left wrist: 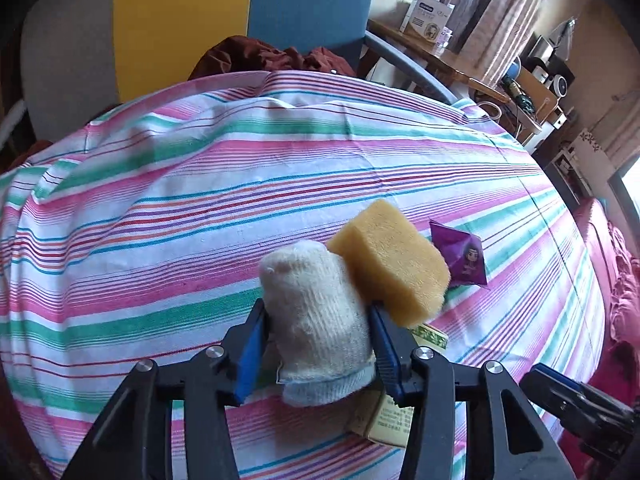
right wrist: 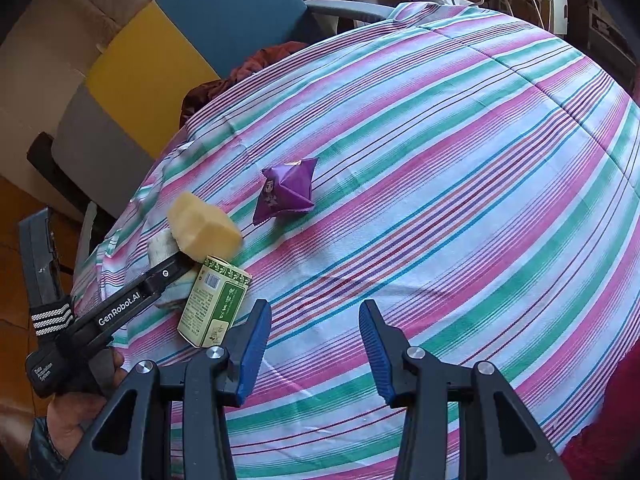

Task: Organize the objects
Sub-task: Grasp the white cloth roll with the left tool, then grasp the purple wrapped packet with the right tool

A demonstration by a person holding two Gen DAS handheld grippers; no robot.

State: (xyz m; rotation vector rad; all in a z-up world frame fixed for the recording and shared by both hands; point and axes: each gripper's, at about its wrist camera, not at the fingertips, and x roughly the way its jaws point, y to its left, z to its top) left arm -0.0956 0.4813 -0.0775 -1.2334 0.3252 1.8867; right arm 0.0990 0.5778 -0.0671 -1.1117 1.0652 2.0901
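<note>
Left gripper (left wrist: 318, 334): we see its blue pads clamped on the rolled cream knit sock (left wrist: 316, 320), one pad on each flank. The sock's long axis runs along the fingers, rolled end pointing to 12 o'clock in the left wrist view, its cuff end back toward the camera.

The yellow foam sponge block (left wrist: 394, 260) leans against the sock at its 2 o'clock, touching it, long axis toward 11. The purple crinkled foil snack packet (left wrist: 462, 256) lies on the striped pink-green-white tablecloth (left wrist: 200, 200) at 3 o'clock of the sponge, just beside it. The green-and-cream printed carton (right wrist: 214, 304) lies flat under the left gripper's far finger, long axis toward 1 in the right wrist view.

Right gripper (right wrist: 316, 344): jaws apart, nothing between them, only cloth below, at 4 o'clock of the carton.
</note>
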